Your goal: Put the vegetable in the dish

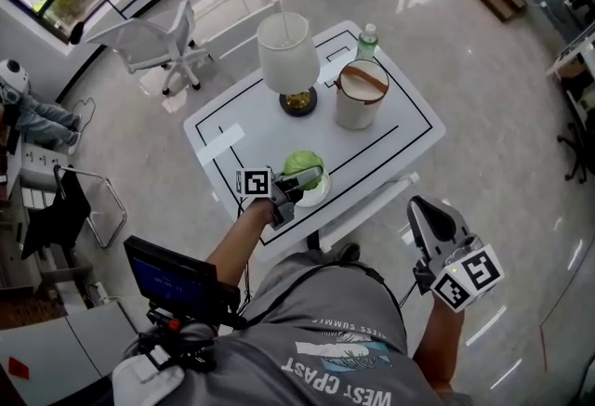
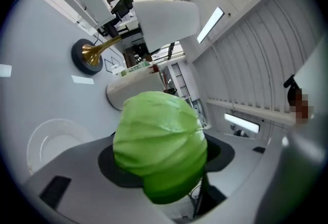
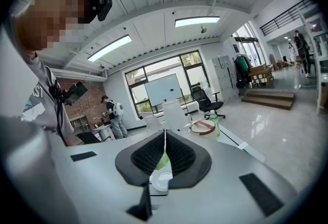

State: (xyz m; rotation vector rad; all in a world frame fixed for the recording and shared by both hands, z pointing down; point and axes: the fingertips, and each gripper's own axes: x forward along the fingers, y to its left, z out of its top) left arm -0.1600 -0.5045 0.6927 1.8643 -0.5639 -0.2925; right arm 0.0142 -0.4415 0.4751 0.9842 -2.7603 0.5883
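low beside the person's grey shirt [image 1: 325,339], the right gripper [image 1: 423,212] hangs clear of the table with its jaws pressed together on nothing. further out, the left gripper [image 1: 302,179] pinches the green vegetable [image 2: 160,146] between its pads, held close by the white dish [image 2: 51,141] at the near edge of the white table [image 1: 232,121]. beyond stand a lamp [image 1: 288,56], a white pail [image 1: 361,98] and a bottle [image 1: 368,40].

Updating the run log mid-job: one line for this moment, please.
left gripper: shut on cabbage | cabbage: held up close by white dish, not released | right gripper: shut, empty
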